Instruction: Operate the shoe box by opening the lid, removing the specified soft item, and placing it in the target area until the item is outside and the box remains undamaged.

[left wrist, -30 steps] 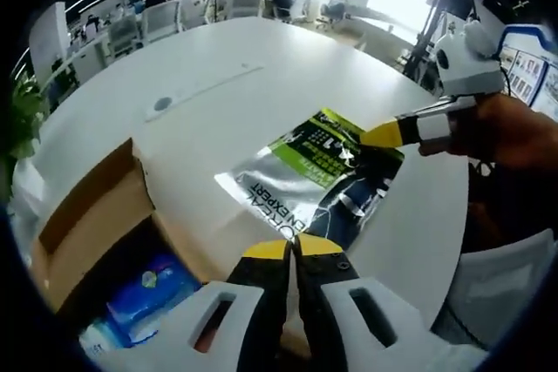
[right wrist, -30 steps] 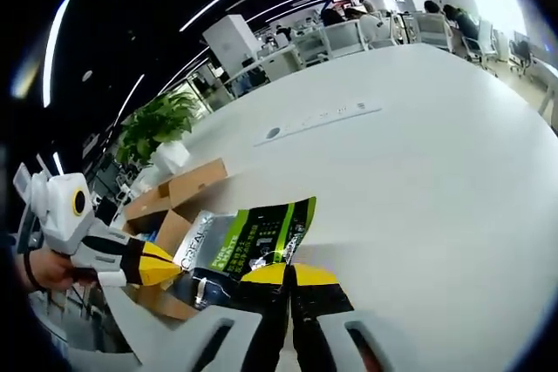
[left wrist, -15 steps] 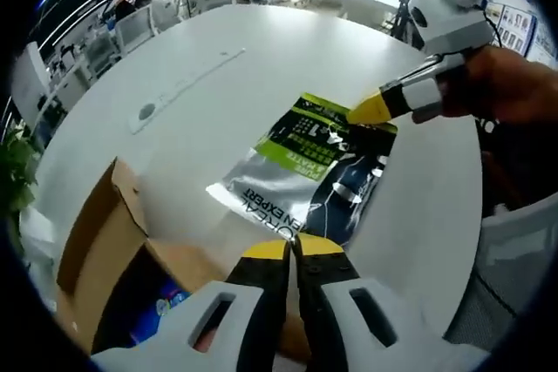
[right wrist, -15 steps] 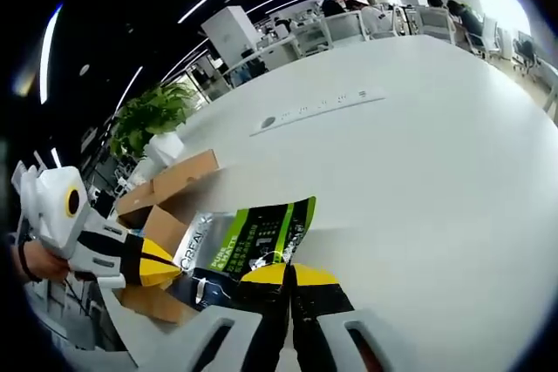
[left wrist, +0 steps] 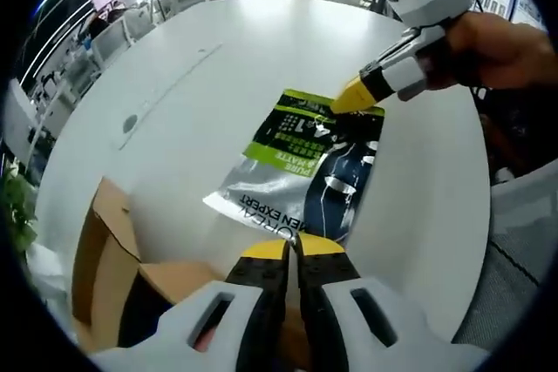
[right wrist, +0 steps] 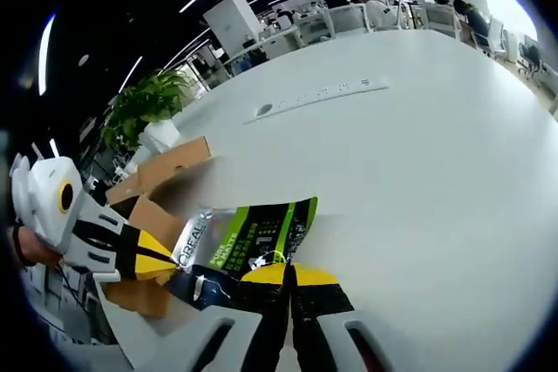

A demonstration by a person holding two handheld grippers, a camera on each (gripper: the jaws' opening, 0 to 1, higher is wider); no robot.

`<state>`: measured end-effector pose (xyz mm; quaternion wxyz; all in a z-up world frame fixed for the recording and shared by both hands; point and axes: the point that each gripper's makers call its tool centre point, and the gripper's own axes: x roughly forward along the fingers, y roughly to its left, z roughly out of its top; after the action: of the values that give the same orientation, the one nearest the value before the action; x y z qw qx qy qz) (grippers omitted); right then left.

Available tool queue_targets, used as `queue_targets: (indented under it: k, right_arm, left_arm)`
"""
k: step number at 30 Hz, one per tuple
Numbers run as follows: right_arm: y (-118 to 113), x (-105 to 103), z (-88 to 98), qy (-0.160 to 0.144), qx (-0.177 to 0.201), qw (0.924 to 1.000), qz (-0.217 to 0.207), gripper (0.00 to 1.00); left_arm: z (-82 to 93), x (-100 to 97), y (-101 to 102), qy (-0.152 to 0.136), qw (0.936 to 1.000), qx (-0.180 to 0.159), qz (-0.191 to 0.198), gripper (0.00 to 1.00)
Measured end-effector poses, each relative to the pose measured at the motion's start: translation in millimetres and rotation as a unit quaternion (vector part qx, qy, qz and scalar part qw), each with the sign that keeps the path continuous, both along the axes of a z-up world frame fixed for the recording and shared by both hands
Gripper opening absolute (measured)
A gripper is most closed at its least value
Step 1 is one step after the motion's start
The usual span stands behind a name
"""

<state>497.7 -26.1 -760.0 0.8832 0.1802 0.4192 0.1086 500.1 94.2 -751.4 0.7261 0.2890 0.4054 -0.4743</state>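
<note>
Yellow-tipped left gripper (left wrist: 294,247) and right gripper (right wrist: 290,274) each pinch an opposite edge of the silver-green L'Oréal pouch (left wrist: 301,167), now carried farther from the open cardboard shoe box (right wrist: 150,187) over the white table (right wrist: 418,154); lowering remains.

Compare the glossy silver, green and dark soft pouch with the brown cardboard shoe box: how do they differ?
The silver, green and dark pouch is flat, glossy and printed; the brown cardboard box is matte and plain. The pouch is held at opposite ends by both grippers; the box stands open and untouched. Both are over the white table.
</note>
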Motion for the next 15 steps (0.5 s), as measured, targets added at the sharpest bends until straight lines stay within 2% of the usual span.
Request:
queue_targets:
  k: [7,12,15]
  right_arm:
    - [2,2,-6.9,0.006,-0.006,0.9999,0.006,0.00]
    - [5,2,-10.3,0.011,0.000,0.9999,0.006,0.00]
    - [10,3,-12.2,0.011,-0.001,0.9999,0.010,0.00]
  left_arm:
    - [-8.5,-0.1,2,-0.002,0.9998,0.017,0.000,0.03]
    - [-14.6,0.2,9,-0.016,0.9985,0.051,-0.003,0.01]
    - [-14.4,1.0,7,-0.007,0.9989,0.045,0.013,0.01]
